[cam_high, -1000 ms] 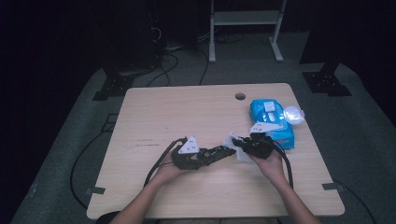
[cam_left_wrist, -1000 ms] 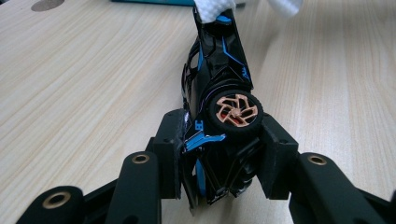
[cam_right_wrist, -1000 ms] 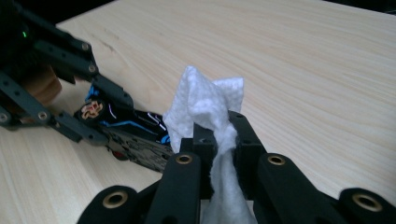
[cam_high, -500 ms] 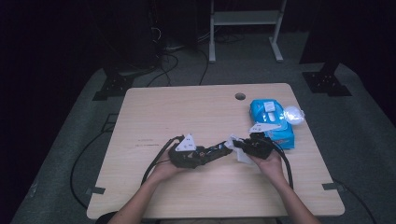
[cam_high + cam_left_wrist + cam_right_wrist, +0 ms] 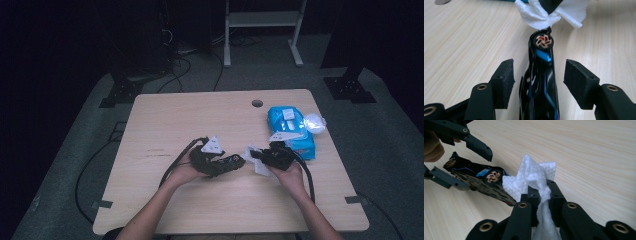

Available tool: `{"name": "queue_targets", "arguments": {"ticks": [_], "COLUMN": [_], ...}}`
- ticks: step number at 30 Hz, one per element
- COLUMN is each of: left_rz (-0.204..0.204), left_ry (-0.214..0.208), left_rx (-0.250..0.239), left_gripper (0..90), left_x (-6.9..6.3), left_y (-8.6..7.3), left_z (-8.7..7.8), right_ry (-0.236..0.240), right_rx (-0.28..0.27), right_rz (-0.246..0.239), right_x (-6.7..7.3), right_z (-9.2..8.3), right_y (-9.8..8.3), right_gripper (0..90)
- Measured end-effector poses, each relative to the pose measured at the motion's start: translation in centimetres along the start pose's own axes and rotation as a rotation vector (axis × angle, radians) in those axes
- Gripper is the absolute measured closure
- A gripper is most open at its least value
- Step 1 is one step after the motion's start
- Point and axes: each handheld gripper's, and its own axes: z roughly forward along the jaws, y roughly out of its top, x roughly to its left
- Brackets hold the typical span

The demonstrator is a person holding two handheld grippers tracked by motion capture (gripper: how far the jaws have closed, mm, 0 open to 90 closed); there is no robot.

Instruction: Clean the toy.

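Dark floor and trailing cables ring a pale wooden worktop (image 5: pixel 165 125), where a cleaning job on a small black toy car (image 5: pixel 227 162) is mid-way. Marked with blue trim and a bronze-spoked wheel, the car (image 5: pixel 540 77) lies near the front middle of the worktop between the fingers (image 5: pixel 503 75) of the left gripper (image 5: pixel 235 162), which have just been opening; the pads stand apart on either side of the car's body and do not press on it, so the hold looks released. Just beyond the car's nose, a crumpled white wipe (image 5: pixel 534 176) is clamped tight in the right gripper (image 5: pixel 541 192), its loose folds touching or all but touching the wheel end of the car. Off to the right, a blue pack of wipes (image 5: pixel 290 125) lies on the worktop, well clear of the work. Judging by the scene, the wiping step is in hand, and the next move likely calls for the left gripper to re-seat its hold, perhaps at a fresh angle, so the wipe can reach another face.
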Motion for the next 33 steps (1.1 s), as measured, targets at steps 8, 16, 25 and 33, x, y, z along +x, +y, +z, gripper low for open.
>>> {"name": "queue_targets", "arguments": {"ticks": [8,16,25,33], "left_rz": [0.005,0.045,0.079,0.148], "left_ry": [-0.017,0.016,0.046,0.033], "left_rx": [0.147,0.22,-0.032,-0.051], "left_gripper": [44.6,61.9,62.4,62.5], "left_x": [0.1,-0.2,-1.0,-2.4], "left_y": [2.0,2.4,1.4,1.3], "left_z": [2.6,3.1,-0.7,-0.6], "right_ry": [0.025,0.035,0.105,0.221], "right_rx": [-0.01,-0.017,-0.082,-0.144], "right_rz": [0.01,0.016,0.01,-0.066], "right_x": [-0.3,-0.3,0.5,3.7], "right_z": [-0.1,0.0,-1.5,-2.3], "right_y": [-0.3,-0.2,0.8,2.8], "right_gripper": [82.2,82.2,82.2,82.1]}}
